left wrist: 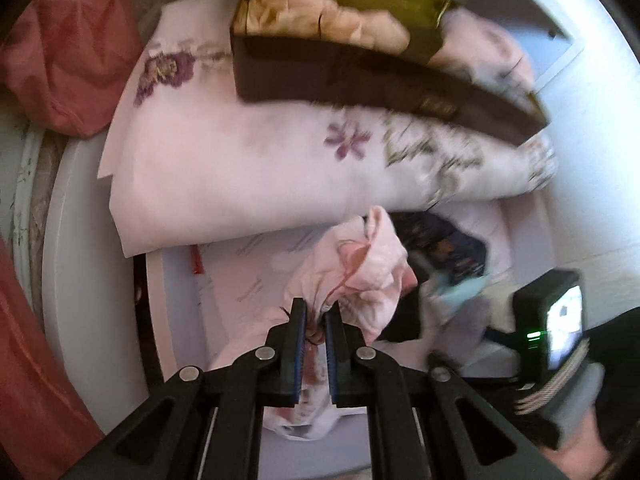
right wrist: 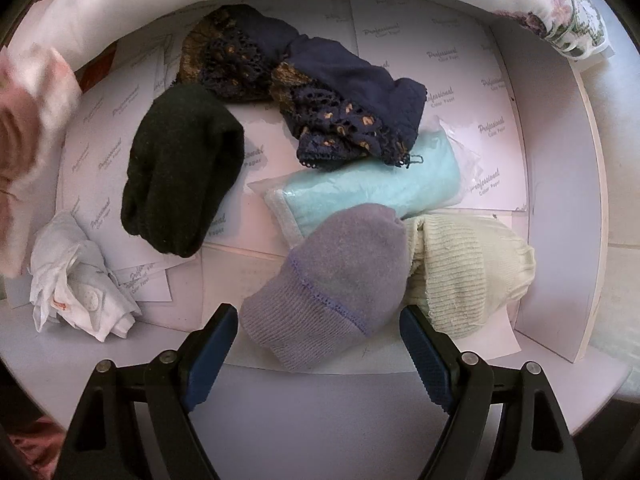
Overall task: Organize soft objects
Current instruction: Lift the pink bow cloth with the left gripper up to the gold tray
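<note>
My left gripper (left wrist: 316, 316) is shut on a pale pink garment (left wrist: 360, 276) and holds it above a white drawer (left wrist: 172, 300). My right gripper (right wrist: 320, 320) is open, its fingers on either side of the cuff of a lilac sock (right wrist: 336, 280), not touching it. Around the lilac sock lie a cream ribbed sock (right wrist: 468, 272), a light blue packet in clear wrap (right wrist: 376, 184), navy lace underwear (right wrist: 320, 84), a black rolled sock (right wrist: 180, 168) and a crumpled white garment (right wrist: 76, 280). The pink garment shows blurred at the left edge of the right wrist view (right wrist: 28, 140).
A dark organizer box (left wrist: 360, 60) holding pale folded clothes rests on a floral pillow (left wrist: 260, 152) behind the drawer. Red cloth (left wrist: 68, 48) lies at the left. The drawer floor (right wrist: 400, 28) is lined with printed white paper. The right hand's camera unit (left wrist: 556, 320) shows at the right.
</note>
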